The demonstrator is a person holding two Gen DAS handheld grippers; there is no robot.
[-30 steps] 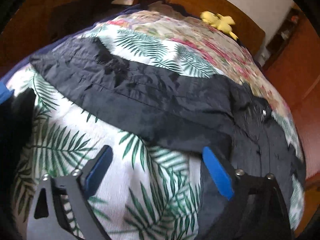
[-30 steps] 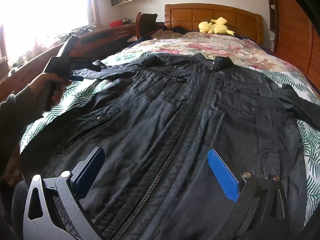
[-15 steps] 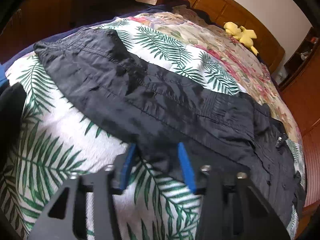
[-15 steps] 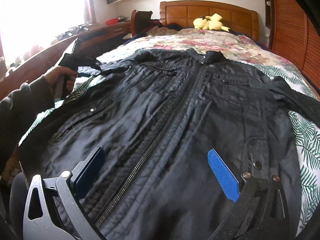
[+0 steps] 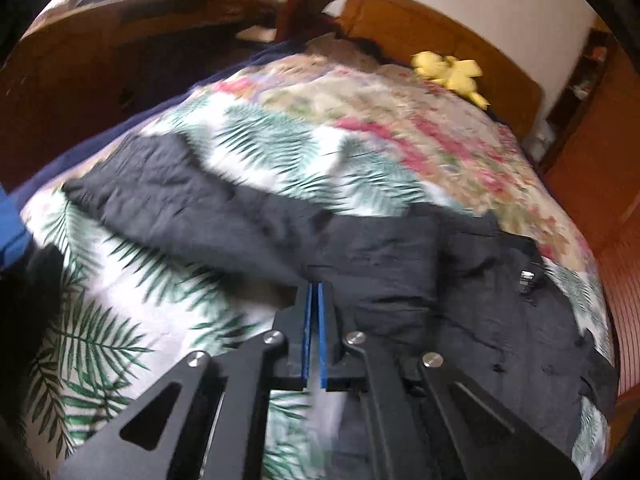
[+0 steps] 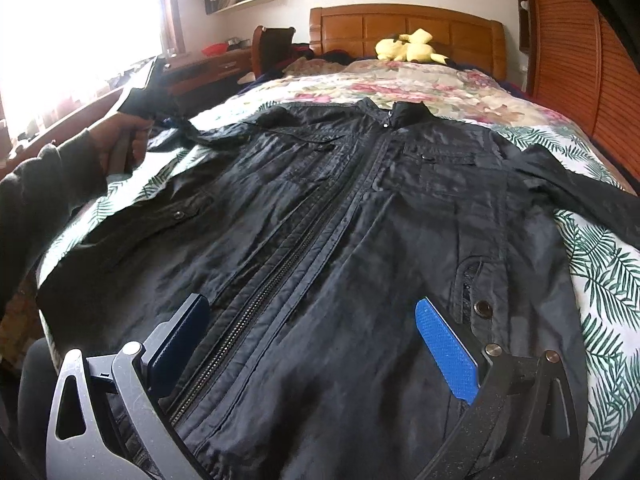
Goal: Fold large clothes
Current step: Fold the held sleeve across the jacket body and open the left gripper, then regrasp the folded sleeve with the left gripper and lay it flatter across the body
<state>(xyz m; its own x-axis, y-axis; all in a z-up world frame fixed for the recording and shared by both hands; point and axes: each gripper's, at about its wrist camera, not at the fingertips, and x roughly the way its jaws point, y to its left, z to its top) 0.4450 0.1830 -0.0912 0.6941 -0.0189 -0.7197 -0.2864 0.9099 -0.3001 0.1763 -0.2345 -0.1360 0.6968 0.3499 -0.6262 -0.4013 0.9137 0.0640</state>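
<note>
A black zip-front jacket (image 6: 360, 208) lies face up and spread on the bed, collar toward the headboard. Its left sleeve (image 5: 208, 216) stretches across the palm-leaf bedspread. My left gripper (image 5: 316, 292) is shut on the lower edge of that sleeve near the shoulder, the blue pads pressed together on a pinch of black cloth. From the right wrist view, a hand (image 6: 116, 140) holds that gripper at the left, with the sleeve (image 6: 216, 134) raised toward it. My right gripper (image 6: 310, 302) hangs open over the jacket's lower front, the zipper (image 6: 256, 304) running between its fingers.
The bedspread (image 5: 132, 320) shows beside the sleeve. A yellow plush toy (image 6: 408, 46) sits by the wooden headboard (image 6: 400, 24). A wooden desk (image 6: 208, 64) and chair stand left of the bed, and wooden panelling (image 6: 580, 60) runs along the right.
My left gripper went from wide open to shut, pinching the sleeve's edge, then rose with it. The right gripper crept forward over the jacket and stayed open.
</note>
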